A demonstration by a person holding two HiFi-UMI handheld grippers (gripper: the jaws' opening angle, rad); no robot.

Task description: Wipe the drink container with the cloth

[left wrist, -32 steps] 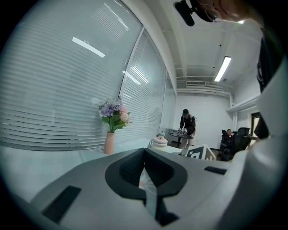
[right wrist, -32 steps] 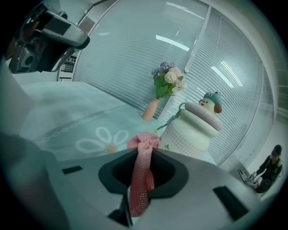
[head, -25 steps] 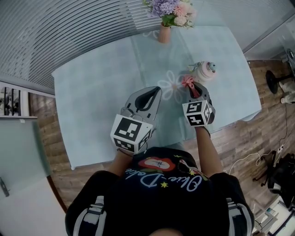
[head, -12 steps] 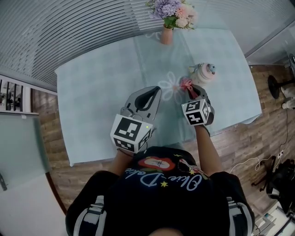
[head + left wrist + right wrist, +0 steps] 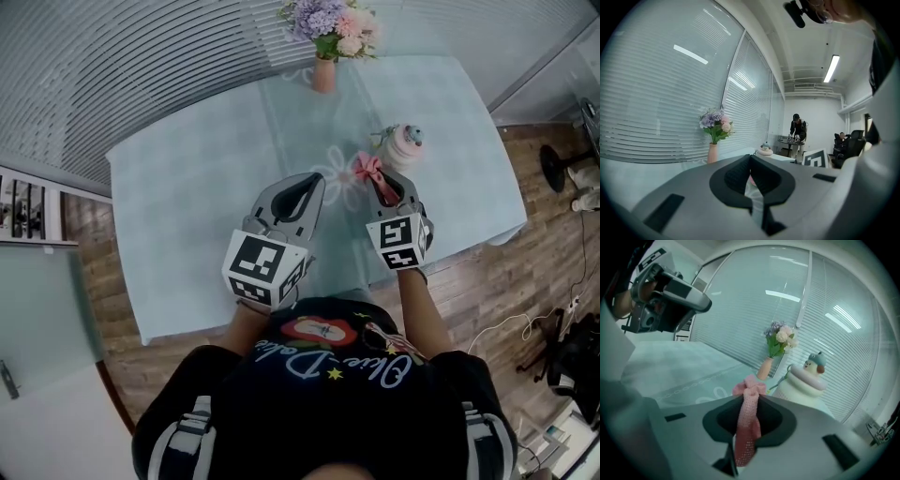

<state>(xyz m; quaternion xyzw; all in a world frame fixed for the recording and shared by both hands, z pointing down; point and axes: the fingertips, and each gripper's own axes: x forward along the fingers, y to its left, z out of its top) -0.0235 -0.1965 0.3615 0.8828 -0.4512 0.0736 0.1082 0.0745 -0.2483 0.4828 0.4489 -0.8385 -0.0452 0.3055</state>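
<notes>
A table covered with a pale blue-green cloth printed with a white flower outline [image 5: 187, 187] is seen from above. On it, near the far right corner, stands a white, rounded drink container topped with a small figure in a teal cap [image 5: 405, 143] [image 5: 804, 380]; it is upright.

The right gripper [image 5: 382, 185] [image 5: 750, 398] is held above the table just in front of the container. Its jaws are clamped on a pink knitted cloth [image 5: 367, 169] [image 5: 747, 420], which is pinched along its length, with a bunched, knotted end standing out past the jaw tips. That bunched end lies just beside the container, on its left in the head view; whether the two touch cannot be told.

The left gripper [image 5: 309, 187] [image 5: 750, 157] is held over the middle of the table, beside the right one and apart from the container. Its jaws are brought together at the tips, and nothing is gripped between them.

At the far edge of the table, a slim terracotta-pink vase [image 5: 323, 73] [image 5: 712, 153] [image 5: 764, 368] filled with purple and pink flowers [image 5: 328, 19] is set upright. Slatted white blinds [image 5: 661, 108] are seen behind the table, and wooden flooring [image 5: 506, 272] is visible around it.
</notes>
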